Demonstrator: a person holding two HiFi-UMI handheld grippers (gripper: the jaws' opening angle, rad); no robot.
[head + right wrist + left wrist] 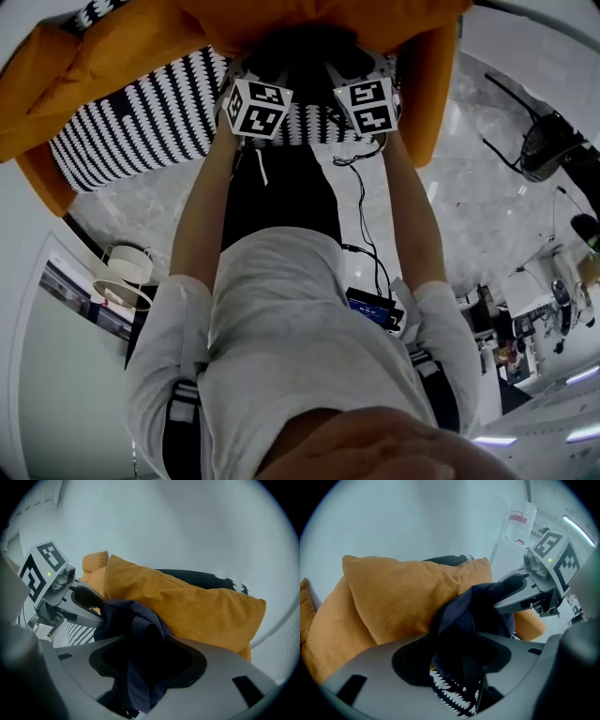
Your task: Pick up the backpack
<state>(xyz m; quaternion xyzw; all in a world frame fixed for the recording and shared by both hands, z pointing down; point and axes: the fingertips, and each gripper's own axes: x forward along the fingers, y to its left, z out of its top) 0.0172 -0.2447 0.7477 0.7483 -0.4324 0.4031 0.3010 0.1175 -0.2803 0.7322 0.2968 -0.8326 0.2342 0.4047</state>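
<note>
Left tool (459, 660) wide round backpack (461, 616) — bottle (519, 521) only in left gripper view

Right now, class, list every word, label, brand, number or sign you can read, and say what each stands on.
Nothing here can be read as text.
Bottle: red label, too blurred to read.
Blue screen at the person's waist: too small to read.
Marker cubes: black-and-white square patterns, no words or numbers.
</note>
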